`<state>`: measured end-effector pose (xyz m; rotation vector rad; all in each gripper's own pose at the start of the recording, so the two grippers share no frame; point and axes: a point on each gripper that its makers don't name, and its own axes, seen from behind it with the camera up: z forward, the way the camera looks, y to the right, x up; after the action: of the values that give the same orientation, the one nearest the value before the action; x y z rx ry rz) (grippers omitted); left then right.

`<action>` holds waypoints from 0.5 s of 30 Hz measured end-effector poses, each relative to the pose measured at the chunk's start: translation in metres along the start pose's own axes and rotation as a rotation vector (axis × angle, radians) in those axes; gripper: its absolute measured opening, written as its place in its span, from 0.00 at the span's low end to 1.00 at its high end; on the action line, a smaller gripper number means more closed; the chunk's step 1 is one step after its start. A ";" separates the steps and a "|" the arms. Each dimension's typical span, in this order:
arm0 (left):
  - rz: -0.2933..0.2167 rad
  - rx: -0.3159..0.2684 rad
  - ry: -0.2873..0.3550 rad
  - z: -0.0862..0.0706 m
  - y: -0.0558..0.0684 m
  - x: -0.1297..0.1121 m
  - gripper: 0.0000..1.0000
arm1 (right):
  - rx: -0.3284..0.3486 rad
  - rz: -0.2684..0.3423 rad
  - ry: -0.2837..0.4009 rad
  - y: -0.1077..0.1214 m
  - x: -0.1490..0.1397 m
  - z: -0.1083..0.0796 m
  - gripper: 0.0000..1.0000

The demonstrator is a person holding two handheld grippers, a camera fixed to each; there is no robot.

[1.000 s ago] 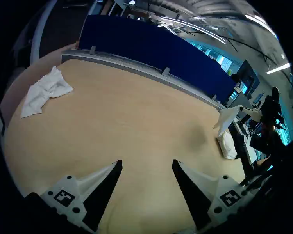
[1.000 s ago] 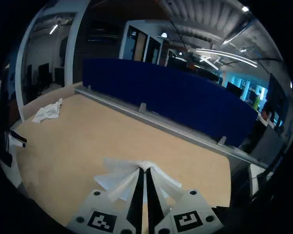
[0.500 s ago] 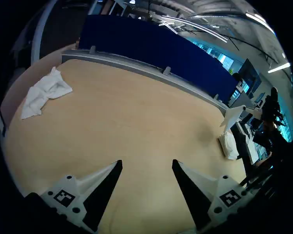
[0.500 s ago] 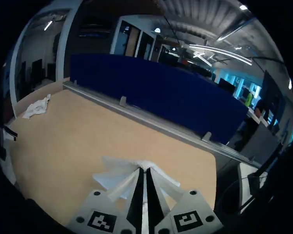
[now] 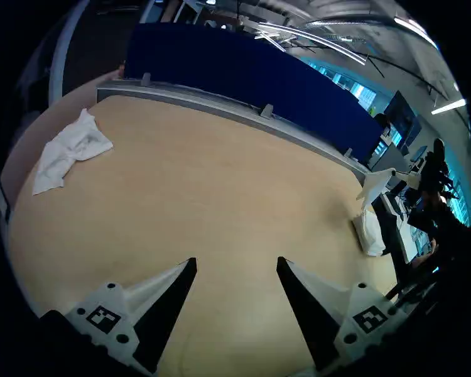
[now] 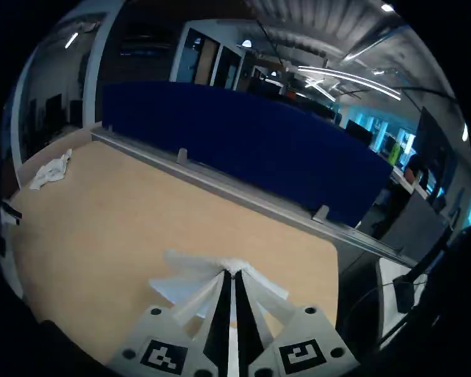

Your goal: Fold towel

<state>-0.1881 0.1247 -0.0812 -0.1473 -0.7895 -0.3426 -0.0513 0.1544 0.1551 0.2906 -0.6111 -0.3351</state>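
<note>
The right gripper (image 6: 234, 274) is clenched on the towel (image 6: 191, 279). Its two fingers are pressed together with white cloth pinched between the tips, and folds fan out to ten o'clock and two o'clock of them, lifted above the pale wooden table (image 6: 110, 226). In the right gripper view, a crumpled towel (image 6: 49, 171) lies far off at nine o'clock, near the table's corner and well apart from the gripped one. A grey rail (image 6: 248, 196) runs along the table's far edge from ten o'clock down to three o'clock. A blue divider (image 6: 235, 147) stands just behind the rail and blocks the way past it. The left gripper (image 5: 235, 261) is released, its fingers spread wide with nothing between them and bare table (image 5: 204, 188) ahead. In the left gripper view, the crumpled towel (image 5: 69, 149) lies at ten o'clock, close to the end of the rail (image 5: 235, 112), with the divider (image 5: 254, 66) behind it. At three o'clock a white cloth (image 5: 373, 185) hangs raised over the table's right edge, and just below it a white heap (image 5: 367, 231) rests at that edge. What holds the cloth up is too small to tell. Beyond that edge are dark office desks and screens (image 5: 402, 119).
</note>
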 end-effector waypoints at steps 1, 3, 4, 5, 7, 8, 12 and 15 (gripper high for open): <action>0.001 -0.001 0.000 0.000 0.001 0.000 0.95 | -0.001 0.002 -0.002 0.001 -0.002 -0.001 0.04; 0.003 -0.003 -0.001 0.001 0.004 0.001 0.95 | -0.003 0.008 -0.007 0.003 -0.008 -0.003 0.04; 0.004 -0.004 -0.002 0.002 0.005 0.001 0.95 | -0.003 0.012 -0.008 0.003 -0.010 -0.005 0.04; 0.005 -0.005 -0.003 0.002 0.006 0.000 0.95 | -0.002 0.016 -0.011 0.004 -0.014 -0.007 0.04; 0.008 -0.008 -0.005 0.003 0.009 0.000 0.95 | -0.005 0.021 -0.016 0.005 -0.020 -0.011 0.04; 0.009 -0.009 -0.007 0.004 0.010 0.000 0.95 | -0.007 0.023 -0.019 0.006 -0.023 -0.013 0.04; 0.016 -0.016 -0.011 0.006 0.013 -0.001 0.95 | -0.015 0.030 -0.032 0.010 -0.037 -0.025 0.04; 0.021 -0.020 -0.014 0.007 0.015 -0.002 0.95 | -0.026 0.039 -0.042 0.015 -0.048 -0.034 0.04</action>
<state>-0.1886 0.1411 -0.0772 -0.1768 -0.7979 -0.3302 -0.0645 0.1921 0.1096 0.2465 -0.6527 -0.3124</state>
